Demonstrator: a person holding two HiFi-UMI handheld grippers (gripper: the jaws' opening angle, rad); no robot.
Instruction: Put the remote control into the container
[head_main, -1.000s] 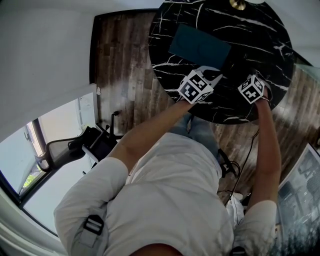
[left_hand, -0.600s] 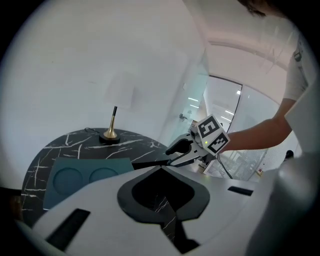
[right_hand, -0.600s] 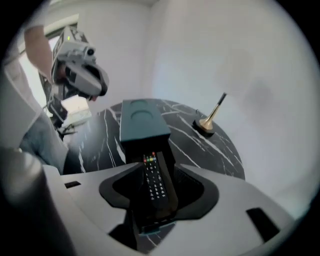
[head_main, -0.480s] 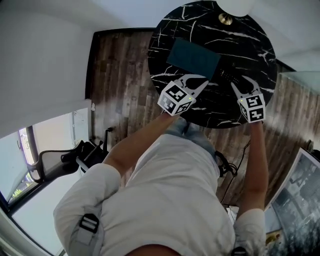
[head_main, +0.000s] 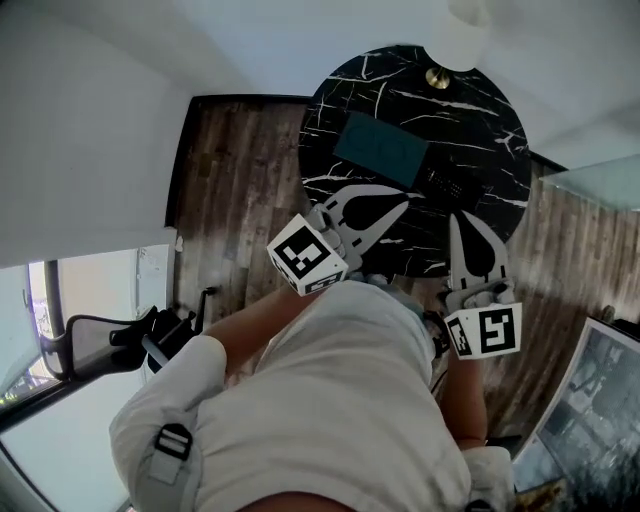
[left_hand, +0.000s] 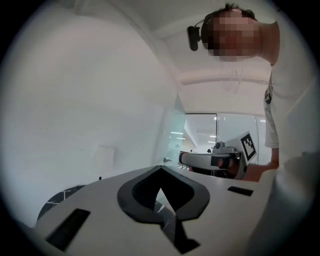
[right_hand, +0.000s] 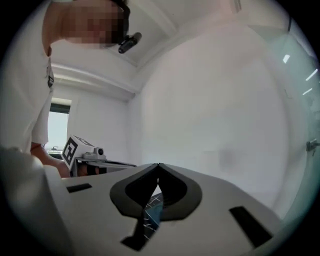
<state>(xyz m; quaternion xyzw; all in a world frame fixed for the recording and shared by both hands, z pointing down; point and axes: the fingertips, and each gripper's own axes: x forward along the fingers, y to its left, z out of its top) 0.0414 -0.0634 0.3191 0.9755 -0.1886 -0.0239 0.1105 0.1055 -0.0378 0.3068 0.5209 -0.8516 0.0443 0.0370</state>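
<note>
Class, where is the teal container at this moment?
In the head view, the teal container lies on the round black marble table, left of its centre, just beyond the tips of the left gripper.

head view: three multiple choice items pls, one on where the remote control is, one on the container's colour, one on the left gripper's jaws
1. Where is the remote control?
A. in the container
B. on the table, beside the container
C. in a gripper

2. What colour is the container?
A. teal
B. red
C. white

3. How do the left gripper's jaws stand?
A. wide apart
B. closed on the remote control
C. shut, empty

Answers: B, it lies on the black table; A, its surface is teal; C, the tips meet on nothing.
</note>
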